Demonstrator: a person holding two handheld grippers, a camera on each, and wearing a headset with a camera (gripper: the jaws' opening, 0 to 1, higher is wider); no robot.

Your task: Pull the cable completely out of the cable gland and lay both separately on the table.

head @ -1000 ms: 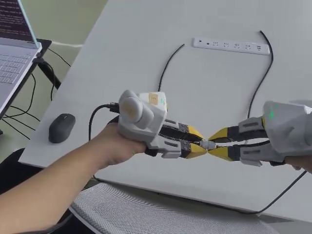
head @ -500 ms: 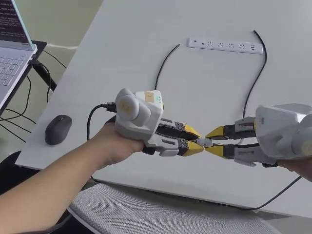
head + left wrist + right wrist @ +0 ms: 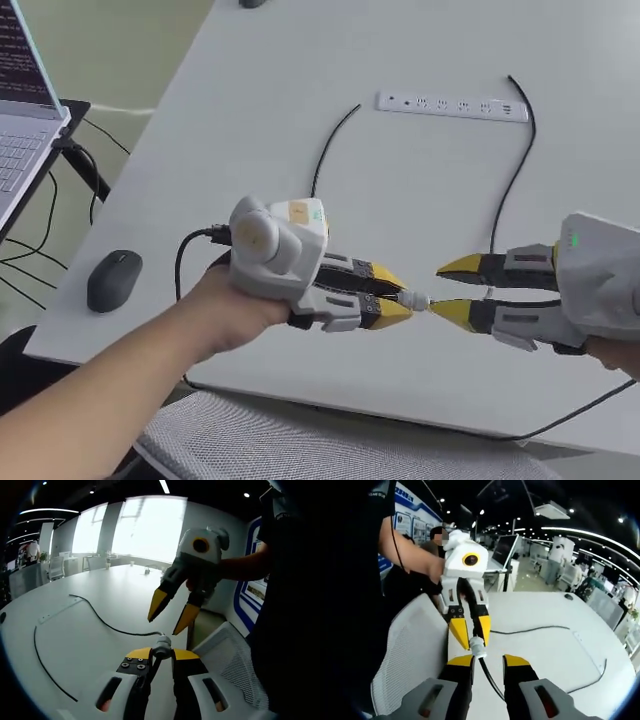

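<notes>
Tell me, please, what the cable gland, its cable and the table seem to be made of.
The cable gland: looks like pale grey plastic, smooth, slightly glossy; metal cannot be excluded. The cable: black matte jacket, probably rubber or PVC, as it bends softly. The table: white, smooth, matte top, likely laminate.

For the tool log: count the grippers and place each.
2. The left gripper, left of centre, is shut on the cable gland; the right gripper faces it from the right, jaws open. None seems hidden.

Open-plan office: laptop [image 3: 15, 150], mesh chair [image 3: 300, 440], long white table [image 3: 250, 100].
</notes>
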